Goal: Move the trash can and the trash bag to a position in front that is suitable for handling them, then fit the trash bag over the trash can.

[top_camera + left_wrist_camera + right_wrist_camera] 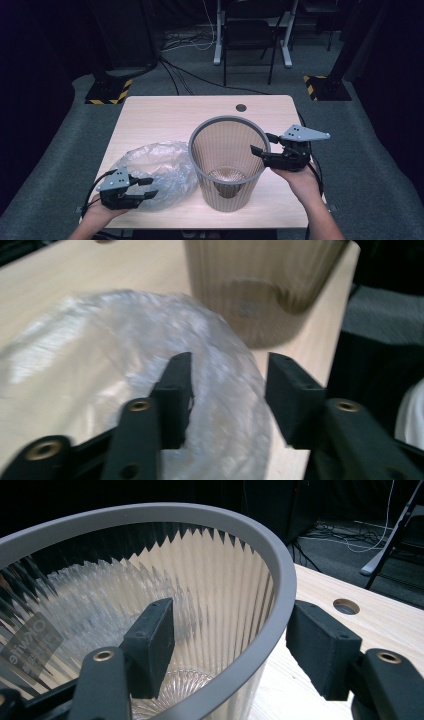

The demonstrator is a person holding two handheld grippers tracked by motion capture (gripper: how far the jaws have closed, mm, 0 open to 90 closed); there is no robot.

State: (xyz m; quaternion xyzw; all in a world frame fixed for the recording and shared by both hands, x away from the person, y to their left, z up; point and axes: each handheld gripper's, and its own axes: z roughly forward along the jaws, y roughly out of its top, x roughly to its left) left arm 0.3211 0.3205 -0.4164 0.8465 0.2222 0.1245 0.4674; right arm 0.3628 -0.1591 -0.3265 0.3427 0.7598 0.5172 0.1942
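Bag loose, bin steadied.
My left hand-held gripper (148,188) gapes over the flimsy, slippery bag (155,170) lower left; the right hand-held gripper (263,143) straddles the stiff bin's (227,165) rim, centre bench (165,117).

- Bin (227,162) stands on the table (165,115), near its front edge.
- Bag (157,172) lies on the table just left of the bin.
- Chair (248,35) behind the table.

Surface: light wooden table (160,112), cable hole (241,107) near far edge.
Bin: ribbed waste bin (227,160) upright, near edge, right of centre.
Bag: crumpled clear plastic bag (160,167), near-left corner, touching bin.
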